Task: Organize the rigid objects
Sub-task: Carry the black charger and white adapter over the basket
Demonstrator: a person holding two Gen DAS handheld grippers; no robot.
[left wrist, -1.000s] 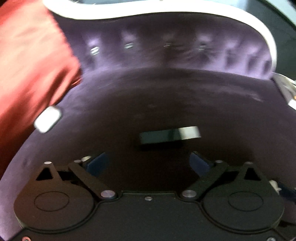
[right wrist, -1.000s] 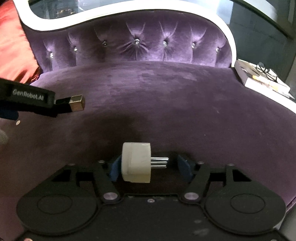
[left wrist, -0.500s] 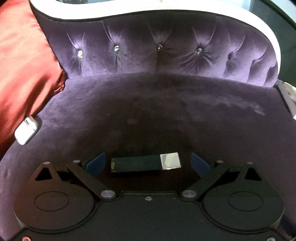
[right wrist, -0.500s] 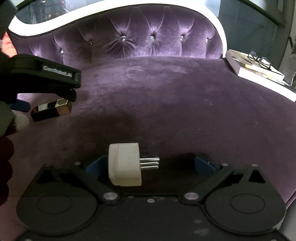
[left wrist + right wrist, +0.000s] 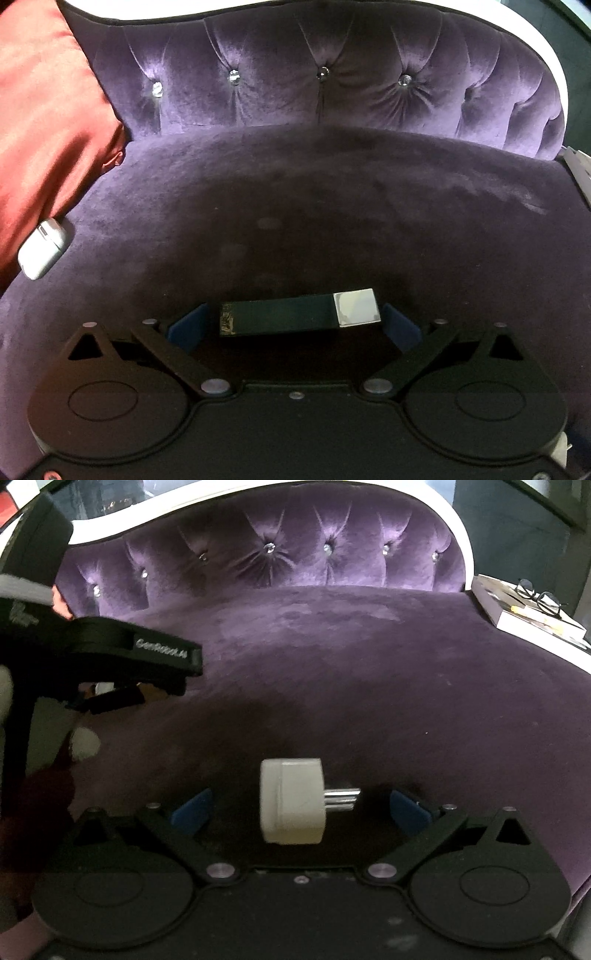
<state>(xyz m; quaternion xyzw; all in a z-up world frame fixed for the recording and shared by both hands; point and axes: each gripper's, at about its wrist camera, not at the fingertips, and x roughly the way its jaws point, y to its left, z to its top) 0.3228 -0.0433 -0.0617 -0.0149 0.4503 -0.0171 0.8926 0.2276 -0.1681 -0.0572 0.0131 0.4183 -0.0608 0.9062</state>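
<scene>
left tool gapes round black bar — apparently untouched | right tool spread wide — plug loose | cushion left

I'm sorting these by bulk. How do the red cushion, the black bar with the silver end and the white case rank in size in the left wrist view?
1. red cushion, largest by far, though cut off by the frame.
2. black bar with the silver end and white case: the bar looks longer, but it lies nearer the camera, so unsure.
</scene>
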